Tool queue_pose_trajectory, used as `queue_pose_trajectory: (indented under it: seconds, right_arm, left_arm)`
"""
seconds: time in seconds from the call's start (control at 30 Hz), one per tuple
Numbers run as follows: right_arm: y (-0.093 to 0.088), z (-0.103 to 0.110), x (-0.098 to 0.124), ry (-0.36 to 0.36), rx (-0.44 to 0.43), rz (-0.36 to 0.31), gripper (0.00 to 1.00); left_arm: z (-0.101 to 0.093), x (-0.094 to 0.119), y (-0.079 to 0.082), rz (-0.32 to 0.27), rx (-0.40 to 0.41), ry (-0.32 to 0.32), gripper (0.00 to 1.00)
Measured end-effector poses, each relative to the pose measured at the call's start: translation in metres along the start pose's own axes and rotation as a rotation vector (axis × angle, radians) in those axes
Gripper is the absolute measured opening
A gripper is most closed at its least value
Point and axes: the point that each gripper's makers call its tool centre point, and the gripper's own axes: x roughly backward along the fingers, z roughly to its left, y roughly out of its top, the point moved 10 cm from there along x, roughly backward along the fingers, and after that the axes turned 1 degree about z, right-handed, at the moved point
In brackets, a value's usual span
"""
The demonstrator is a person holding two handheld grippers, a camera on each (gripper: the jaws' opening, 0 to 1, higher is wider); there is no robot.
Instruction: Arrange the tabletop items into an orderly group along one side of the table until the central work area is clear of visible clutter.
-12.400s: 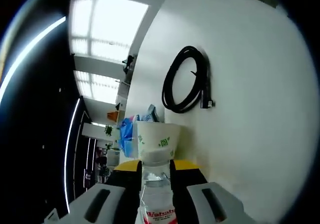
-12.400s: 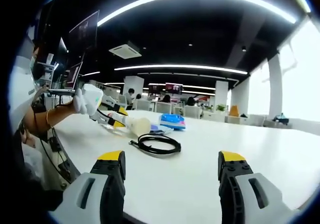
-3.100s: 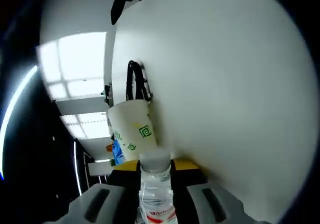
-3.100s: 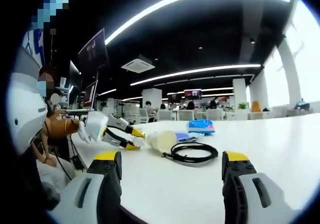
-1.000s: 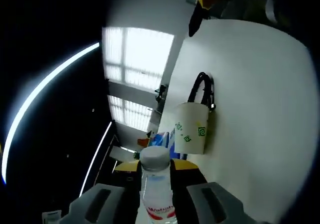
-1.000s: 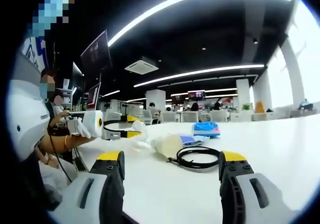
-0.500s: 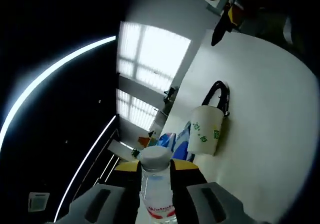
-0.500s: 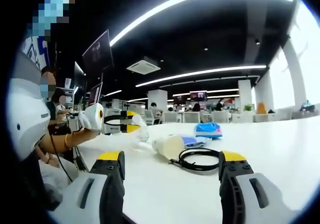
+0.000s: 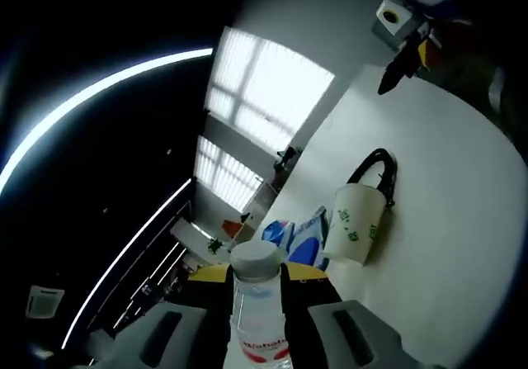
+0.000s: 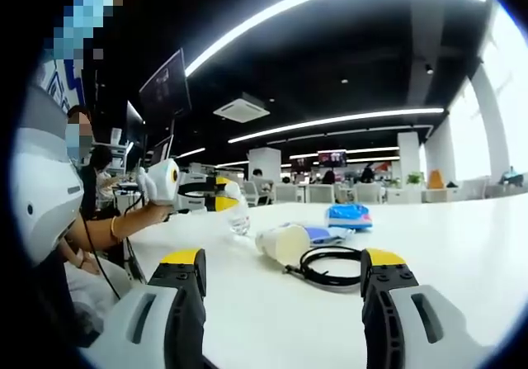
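The left hand-held gripper [image 9: 257, 303] is clamped on a clear water bottle [image 9: 256, 311] with a white cap and a red label, the bottle standing between the jaws in the left gripper view. In the right gripper view the same left hand-held gripper [image 10: 216, 199] appears at the far left with the bottle [image 10: 237, 217] at or just above the white desk [image 10: 462, 262]; whether its base is in contact cannot be told. The right hand-held gripper [image 10: 280, 282] is spread wide and carries nothing. Near the bottle a paper cup [image 10: 282, 242] with green marks lies on its side, touching or just beside a coiled black cable [image 10: 330, 267], with a blue packet [image 10: 348, 215] behind them. The cup [image 9: 353, 233], cable [image 9: 378, 171] and packet [image 9: 297, 230] also show ahead of the bottle in the left gripper view. The step in hand appears to be placement of the bottle next to this cluster at one side of the desk. The next move likely calls for lowering the bottle upright until it is seated, then releasing it squarely so the tall, light bottle does not tip. The fallen cup would probably still need righting, a job suited to the free right hand-held gripper
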Motion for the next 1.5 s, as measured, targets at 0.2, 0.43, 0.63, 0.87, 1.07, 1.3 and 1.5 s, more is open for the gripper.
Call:
queue_pose_trajectory:
  seconds: [0.2, 0.43, 0.63, 0.87, 1.07, 1.3, 1.5]
  right_arm:
    - [0.004, 0.001, -0.002, -0.001, 0.000, -0.013, 0.73]
    - [0.004, 0.002, -0.006, 0.008, 0.003, -0.014, 0.73]
    - [0.003, 0.002, -0.010, 0.015, 0.000, -0.011, 0.73]
    - [0.006, 0.003, -0.017, 0.027, 0.006, -0.019, 0.73]
    - [0.006, 0.005, -0.022, 0.038, 0.010, -0.019, 0.73]
    - [0.010, 0.005, -0.034, 0.068, 0.032, -0.012, 0.73]
    - [0.017, 0.008, -0.041, 0.094, 0.048, -0.031, 0.73]
  left_arm:
    - [0.012, -0.006, -0.002, 0.002, 0.056, -0.033, 0.21]
    - [0.031, -0.010, -0.009, 0.007, 0.169, -0.030, 0.21]
    - [0.040, -0.016, -0.012, 0.024, 0.230, -0.026, 0.21]
    - [0.049, -0.020, -0.017, 0.038, 0.297, -0.010, 0.21]
    - [0.056, -0.019, -0.023, 0.044, 0.359, 0.015, 0.21]
    - [0.061, -0.020, -0.027, 0.055, 0.401, 0.018, 0.21]
    - [0.069, -0.021, -0.036, 0.065, 0.500, 0.059, 0.21]
